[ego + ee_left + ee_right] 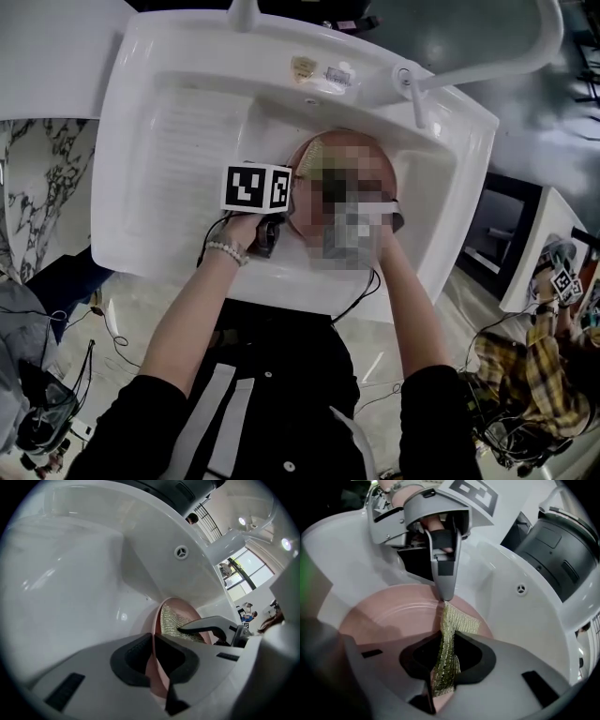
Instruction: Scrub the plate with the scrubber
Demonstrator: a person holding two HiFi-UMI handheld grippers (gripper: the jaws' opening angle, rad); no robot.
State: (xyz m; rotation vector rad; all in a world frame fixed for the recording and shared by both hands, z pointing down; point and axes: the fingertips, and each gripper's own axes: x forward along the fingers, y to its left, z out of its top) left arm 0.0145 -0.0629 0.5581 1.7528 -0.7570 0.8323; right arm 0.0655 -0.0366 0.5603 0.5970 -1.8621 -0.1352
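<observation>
A pink plate [366, 155] stands tilted in the white sink [169, 141]. My left gripper [152, 641] is shut on the plate's rim [157, 677], which shows edge-on between its pads. In the right gripper view the left gripper [445, 595] pinches the far rim of the plate [389, 616]. My right gripper [445, 641] is shut on a gold-green mesh scrubber [446, 658], whose free end lies against the plate's face. The scrubber [176, 623] also shows on the plate in the left gripper view, under a finger of the right gripper [211, 623]. A mosaic patch covers most of the right gripper in the head view.
The sink's basin wall has a round overflow hole [521, 588]. A white faucet arm [469, 70] crosses above the back right corner. A marble counter [37, 178] lies to the left. Another person in a plaid shirt [534, 366] is at the far right.
</observation>
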